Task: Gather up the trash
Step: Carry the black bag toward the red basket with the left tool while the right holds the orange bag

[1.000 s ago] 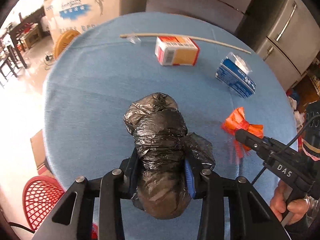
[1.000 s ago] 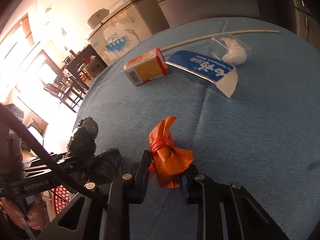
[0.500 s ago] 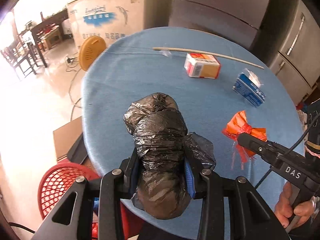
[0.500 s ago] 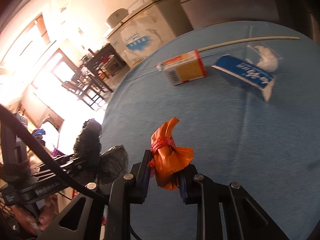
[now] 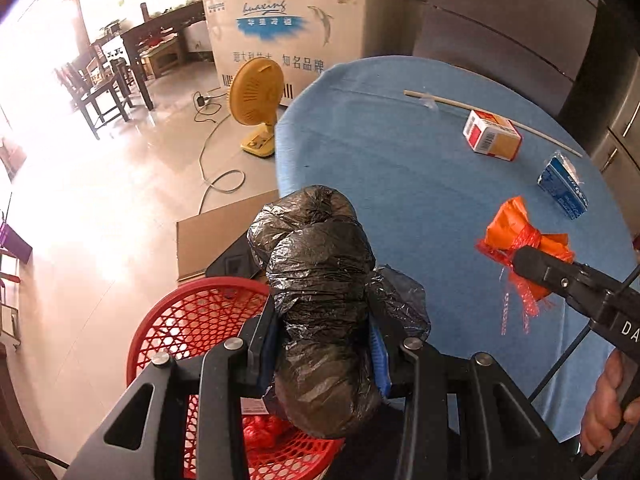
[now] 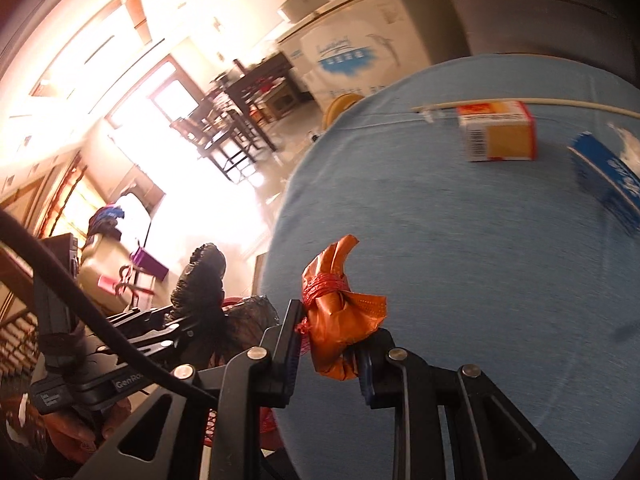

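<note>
Left wrist view: glossy tiled floor and a blue-clothed round table [image 5: 400,168] were seen. Left gripper [image 5: 322,346] was clamped on a black trash bag bundle [image 5: 320,292], held over the red mesh basket [image 5: 192,320] beside the table. Bundle judged soft, light, crinkly; mid-body hold suited it.

Right wrist view: right gripper [image 6: 326,340] was closed on an orange plastic bag wad [image 6: 340,320], tied with red string, above the table edge. Judged light, slippery; knot was the firmer hold. Carton [image 6: 498,132] and blue packet [image 6: 608,176] were left on the cloth.
</note>
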`<state>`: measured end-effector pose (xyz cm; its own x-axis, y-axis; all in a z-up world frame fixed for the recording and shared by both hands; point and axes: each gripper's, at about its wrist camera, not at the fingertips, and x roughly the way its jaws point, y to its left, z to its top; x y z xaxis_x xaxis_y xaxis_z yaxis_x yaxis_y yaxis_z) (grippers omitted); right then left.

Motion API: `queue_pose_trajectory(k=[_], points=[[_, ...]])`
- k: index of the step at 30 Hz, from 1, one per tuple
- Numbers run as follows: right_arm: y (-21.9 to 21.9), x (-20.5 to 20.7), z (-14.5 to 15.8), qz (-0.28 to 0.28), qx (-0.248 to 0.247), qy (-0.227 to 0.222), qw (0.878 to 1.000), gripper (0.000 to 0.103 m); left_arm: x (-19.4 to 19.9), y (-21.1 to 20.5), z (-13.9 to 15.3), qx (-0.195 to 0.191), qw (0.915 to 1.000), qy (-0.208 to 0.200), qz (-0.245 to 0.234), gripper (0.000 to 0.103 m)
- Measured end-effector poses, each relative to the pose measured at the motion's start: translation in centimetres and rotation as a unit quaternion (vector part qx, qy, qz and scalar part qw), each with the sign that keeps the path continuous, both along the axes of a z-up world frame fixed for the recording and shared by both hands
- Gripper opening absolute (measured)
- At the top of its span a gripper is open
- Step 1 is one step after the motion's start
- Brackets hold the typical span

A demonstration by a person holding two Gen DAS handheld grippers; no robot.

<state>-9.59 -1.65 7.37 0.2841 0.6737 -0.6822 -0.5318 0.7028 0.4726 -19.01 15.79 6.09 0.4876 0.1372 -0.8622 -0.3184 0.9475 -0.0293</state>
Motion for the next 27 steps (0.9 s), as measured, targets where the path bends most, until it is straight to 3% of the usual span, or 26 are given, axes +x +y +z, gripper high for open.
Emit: queue_pose_trajectory(k=[9, 27], points=[[1.4, -0.2, -0.1, 0.006, -0.001, -0.002, 1.0, 0.026, -0.4, -0.2, 1.0, -0.012, 0.9997, -0.015, -0.011, 0.04], [-1.6, 0.2, -0.3, -0.039, 0.0, 0.01, 0.999, 0.026, 1.9, -4.1, 0.7, -0.018, 0.9981, -0.013, -0.057, 0.04]])
